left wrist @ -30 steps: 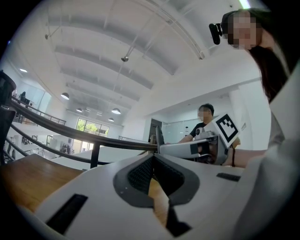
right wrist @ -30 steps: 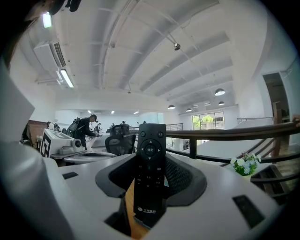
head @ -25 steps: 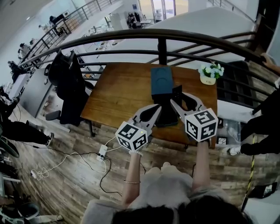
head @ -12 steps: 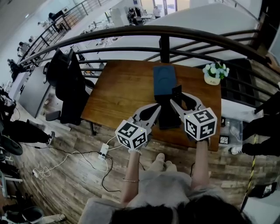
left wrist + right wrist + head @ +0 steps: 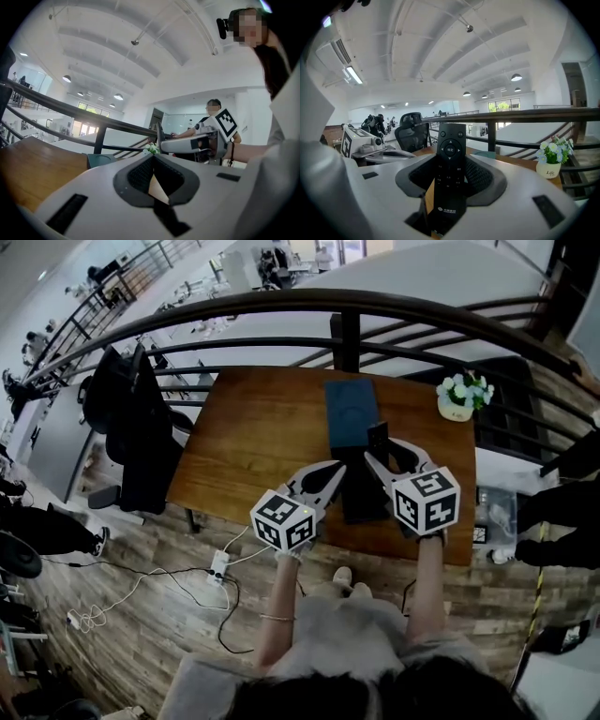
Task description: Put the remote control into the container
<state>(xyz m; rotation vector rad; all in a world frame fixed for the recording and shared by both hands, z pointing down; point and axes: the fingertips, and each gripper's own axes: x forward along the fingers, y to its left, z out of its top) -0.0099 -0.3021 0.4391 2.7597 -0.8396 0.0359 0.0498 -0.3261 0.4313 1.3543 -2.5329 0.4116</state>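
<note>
The right gripper has its jaws clenched on the slim black plastic remote control, which stands upright between them, buttons toward the gripper's camera, above the near part of the brown wooden table. The dark blue rectangular container lies on the table at about 11 o'clock from the remote (a small white pot of flowers stands at 2 o'clock). The left gripper, at 8 o'clock from the right one, has its jaws pressed together on nothing.
</note>
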